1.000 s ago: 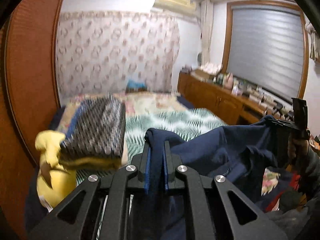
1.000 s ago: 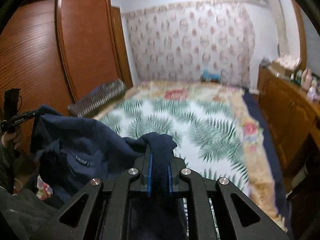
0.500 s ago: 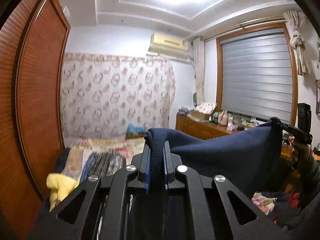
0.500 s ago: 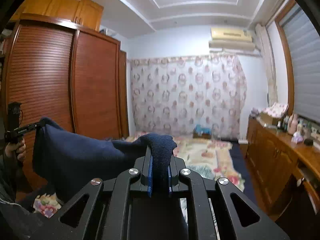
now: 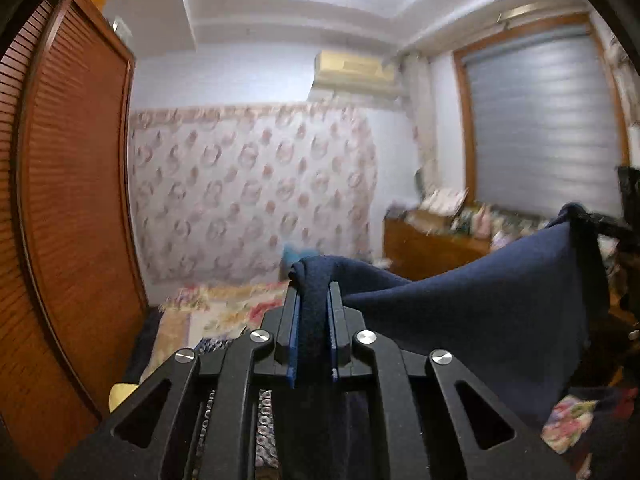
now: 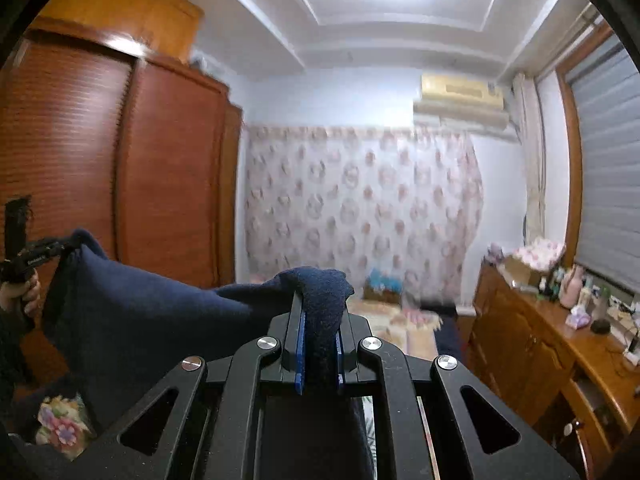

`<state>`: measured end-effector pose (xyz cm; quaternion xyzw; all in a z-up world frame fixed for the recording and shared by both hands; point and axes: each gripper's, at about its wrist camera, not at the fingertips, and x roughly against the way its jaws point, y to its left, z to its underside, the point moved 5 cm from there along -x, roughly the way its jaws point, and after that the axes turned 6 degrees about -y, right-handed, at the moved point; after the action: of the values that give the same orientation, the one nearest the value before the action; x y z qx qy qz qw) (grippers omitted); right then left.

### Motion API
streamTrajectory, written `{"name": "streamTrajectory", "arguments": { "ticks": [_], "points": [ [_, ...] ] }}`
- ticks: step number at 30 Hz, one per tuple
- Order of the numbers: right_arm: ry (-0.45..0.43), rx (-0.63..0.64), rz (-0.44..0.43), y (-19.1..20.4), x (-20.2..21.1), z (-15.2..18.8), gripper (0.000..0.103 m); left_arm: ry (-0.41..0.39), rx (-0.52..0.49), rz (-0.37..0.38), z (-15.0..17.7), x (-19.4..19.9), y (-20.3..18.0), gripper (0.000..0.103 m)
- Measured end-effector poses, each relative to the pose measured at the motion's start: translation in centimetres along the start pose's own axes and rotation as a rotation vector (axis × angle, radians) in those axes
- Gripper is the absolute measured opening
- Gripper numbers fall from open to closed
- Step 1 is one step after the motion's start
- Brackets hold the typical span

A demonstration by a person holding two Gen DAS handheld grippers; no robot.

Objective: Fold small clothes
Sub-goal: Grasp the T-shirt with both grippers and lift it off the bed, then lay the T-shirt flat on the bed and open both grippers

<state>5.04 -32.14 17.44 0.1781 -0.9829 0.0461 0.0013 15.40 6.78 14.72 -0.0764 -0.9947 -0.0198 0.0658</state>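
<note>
A navy blue garment (image 5: 472, 312) hangs stretched in the air between my two grippers. My left gripper (image 5: 314, 312) is shut on one corner of it, cloth bunched between the blue pads. My right gripper (image 6: 320, 320) is shut on the other corner of the same garment (image 6: 140, 312). Each wrist view shows the other gripper at the far end of the cloth, held level with mine: the right gripper (image 5: 600, 224) at the right edge, the left gripper (image 6: 36, 256) at the left edge. The garment's lower part is hidden behind the gripper bodies.
A bed with a floral cover (image 5: 224, 308) lies below and ahead. A tall wooden wardrobe (image 6: 120, 160) stands on the left. A wooden dresser (image 6: 560, 340) with bottles runs along the right under a shuttered window. A flowered curtain (image 6: 360, 208) covers the far wall.
Both grippers have risen and tilted upward with the garment. The cloth, slack over the bed a second ago, is now pulled taut and lifted off it. Most of the bed has dropped from view.
</note>
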Motion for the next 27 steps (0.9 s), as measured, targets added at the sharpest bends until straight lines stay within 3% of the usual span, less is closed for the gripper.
{"name": "streamTrajectory", "arguments": {
  "ticks": [3,5,6,9,11,12,13,16,21,27],
  "points": [
    [0.115,-0.047,0.040,-1.7,-7.8,2.7,0.012,0.090,0.008,-0.024,3.3,-7.6,1.1,0.019],
    [0.226,-0.131,0.090,-3.4,-13.4,6.6,0.021,0.157,0.043,-0.015,5.8,-11.2,1.4,0.027],
    [0.277,-0.153,0.122,-3.7,-15.5,8.2,0.028,0.178,0.052,-0.014,6.7,-12.1,1.3,0.035],
    [0.403,-0.177,0.188,-3.9,-19.8,13.3,0.031,0.214,0.052,0.021,9.4,-12.8,0.5,0.048],
    [0.425,-0.189,0.188,-3.6,-20.3,15.4,0.039,0.246,0.030,0.040,11.1,-12.4,-0.2,0.055],
    [0.431,-0.197,0.179,-3.5,-20.5,15.9,0.052,0.263,0.026,0.040,11.9,-12.1,-0.4,0.063],
    [0.437,-0.201,0.176,-3.3,-20.1,16.5,0.057,0.275,0.028,0.041,12.2,-12.0,-0.5,0.066],
    [0.461,-0.200,0.168,-3.6,-19.1,17.4,0.058,0.308,0.051,0.070,13.5,-10.8,-0.9,0.078],
    [0.492,-0.184,0.126,-6.6,-17.9,16.9,0.058,0.346,0.043,0.093,15.8,-8.9,-2.0,0.078],
    [0.554,-0.227,0.108,-7.5,-16.5,19.5,0.058,0.437,0.034,0.064,20.3,-8.1,-2.9,0.078]
  ]
}}
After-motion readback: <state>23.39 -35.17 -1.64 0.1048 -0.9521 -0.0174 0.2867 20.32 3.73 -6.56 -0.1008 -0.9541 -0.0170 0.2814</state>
